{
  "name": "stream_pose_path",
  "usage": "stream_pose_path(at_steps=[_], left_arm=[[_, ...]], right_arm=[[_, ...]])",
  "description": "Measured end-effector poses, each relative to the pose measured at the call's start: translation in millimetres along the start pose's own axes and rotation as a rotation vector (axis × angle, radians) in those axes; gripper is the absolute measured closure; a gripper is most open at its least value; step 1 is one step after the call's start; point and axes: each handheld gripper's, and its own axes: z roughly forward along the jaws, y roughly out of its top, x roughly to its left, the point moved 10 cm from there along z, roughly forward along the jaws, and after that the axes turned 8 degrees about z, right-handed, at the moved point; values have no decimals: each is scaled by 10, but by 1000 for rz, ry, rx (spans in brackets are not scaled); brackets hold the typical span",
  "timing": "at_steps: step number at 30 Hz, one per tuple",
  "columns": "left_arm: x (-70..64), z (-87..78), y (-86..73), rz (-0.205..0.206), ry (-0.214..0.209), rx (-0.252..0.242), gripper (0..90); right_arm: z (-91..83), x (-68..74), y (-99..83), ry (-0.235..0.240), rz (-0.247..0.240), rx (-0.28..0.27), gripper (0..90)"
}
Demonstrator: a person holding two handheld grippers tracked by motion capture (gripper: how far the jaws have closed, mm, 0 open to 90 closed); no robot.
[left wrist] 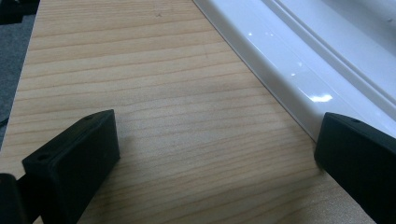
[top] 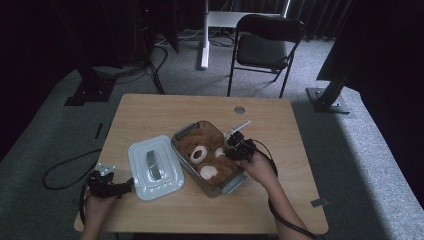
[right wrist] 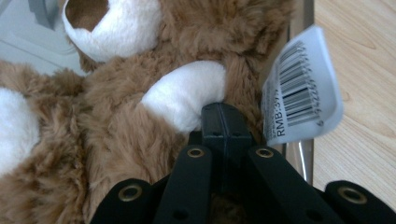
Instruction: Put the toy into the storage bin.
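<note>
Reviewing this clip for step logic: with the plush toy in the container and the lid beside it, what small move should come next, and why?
Probably the left gripper should close on the white lid: its jaws stand open at the lid's edge on the table. The right gripper, jaws together, is pressed against the plush bear in the clear container, seemingly tucking it down.
</note>
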Motion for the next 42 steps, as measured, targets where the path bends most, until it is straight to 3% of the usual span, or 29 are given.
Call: stream_pose_path(at_steps=[6,12,17,25,29,33,37,39,42], left_arm=[[0,0,1,-1,0,0,6],[2,-2,1,-3,-3,-2,6],[2,-3,1,-3,-3,-1,6],[1,-3,1,-1,-4,-3,6],[1,-3,0,-2,-5,-2,6],[1,-3,0,-1,-5,-2,6],[1,-4,-1,0,-5,-1,6],[0,-4,-2,1,-5,-1,6],[0,-4,-1,0,-5,-1,6]], right_arm=[[-7,16,-12,18,3,-16,900],[-176,32,37,101,52,-89,900],[-414,33,164,137,65,-184,864],[-398,64,422,151,84,-216,865],[-233,122,566,151,76,-180,872],[-43,149,633,119,54,-127,873],[245,135,591,56,22,-15,897],[279,138,575,19,-6,8,897],[253,168,573,37,-1,5,879]])
